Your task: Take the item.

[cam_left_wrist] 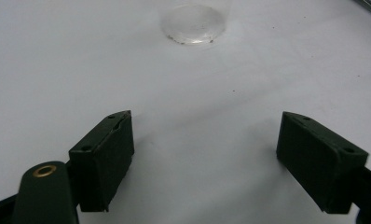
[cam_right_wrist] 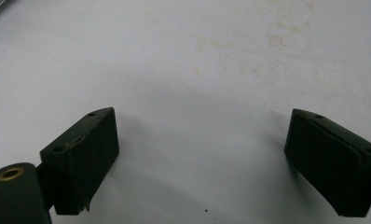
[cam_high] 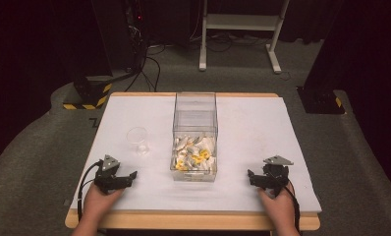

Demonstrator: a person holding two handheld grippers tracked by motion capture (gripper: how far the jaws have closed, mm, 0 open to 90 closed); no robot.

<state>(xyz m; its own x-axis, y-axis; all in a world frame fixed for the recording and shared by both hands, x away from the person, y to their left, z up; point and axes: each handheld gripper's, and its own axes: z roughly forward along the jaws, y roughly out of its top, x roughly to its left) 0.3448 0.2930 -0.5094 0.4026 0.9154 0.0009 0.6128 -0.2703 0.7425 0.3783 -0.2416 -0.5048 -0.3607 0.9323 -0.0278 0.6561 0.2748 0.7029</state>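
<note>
Clear plastic cup stands empty at centre-left of the high view, beside the transparent box of white and yellow pieces. I hold my left gripper and right gripper low in frame, jaws apart, gripping nothing.

White table – grey carpet, black cables beyond.

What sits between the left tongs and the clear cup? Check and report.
Nothing visible. The left tongs are open over bare white table, and the clear cup stands straight ahead of them. The clear box stands off to the side.
</note>
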